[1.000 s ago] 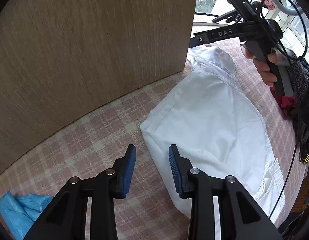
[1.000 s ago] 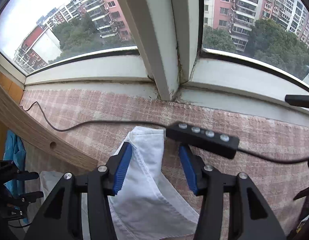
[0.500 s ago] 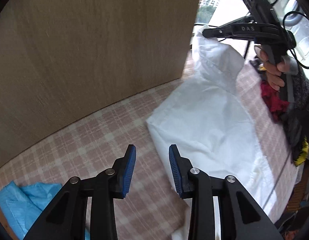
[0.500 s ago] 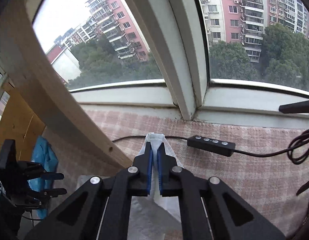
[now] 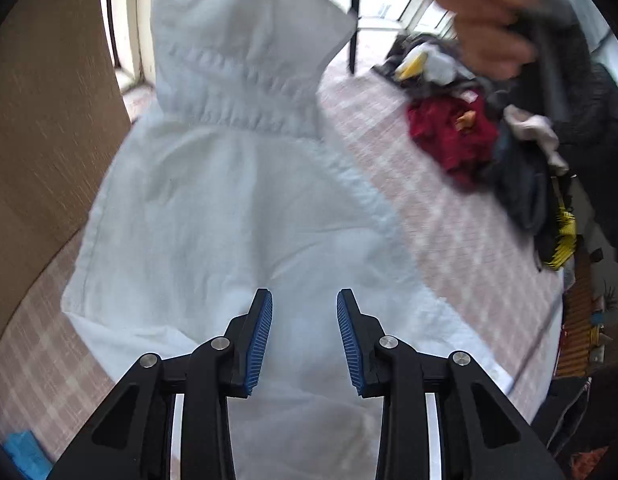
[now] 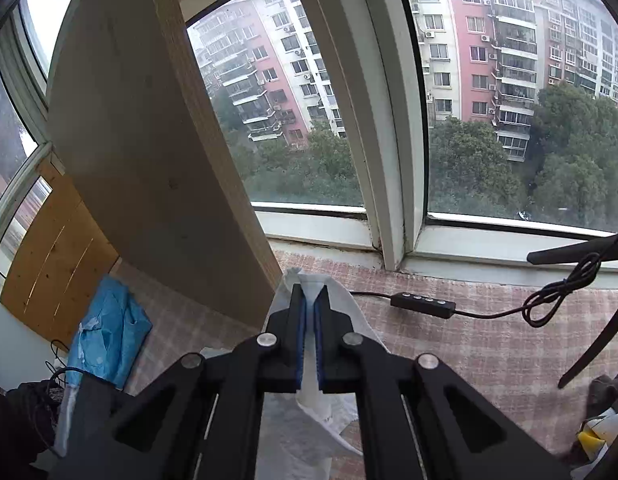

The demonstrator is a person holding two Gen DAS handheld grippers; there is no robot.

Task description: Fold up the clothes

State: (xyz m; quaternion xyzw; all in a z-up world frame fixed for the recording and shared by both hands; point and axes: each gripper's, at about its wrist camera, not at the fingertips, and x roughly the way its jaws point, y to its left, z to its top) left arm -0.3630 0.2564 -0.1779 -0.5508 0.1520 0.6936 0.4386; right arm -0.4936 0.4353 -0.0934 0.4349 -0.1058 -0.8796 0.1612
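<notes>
The fingers of the right gripper (image 6: pixel 309 316) pinch an end of the white garment (image 5: pixel 237 208), lifting it toward the frame's top; the left gripper (image 5: pixel 304 334), fingers spread, hovers over its lower part on the checked cloth (image 5: pixel 449 220). The lifted end probably needs carrying over and laying down.

the left gripper (image 5: pixel 304 334) is open above a white garment (image 5: pixel 237 208), whose top end is lifted up from the pink checked cloth (image 5: pixel 441 220). at upper right a blurred hand (image 5: pixel 489 36) holds a dark handle, and a clothes pile (image 5: pixel 481 136) lies below it.
</notes>
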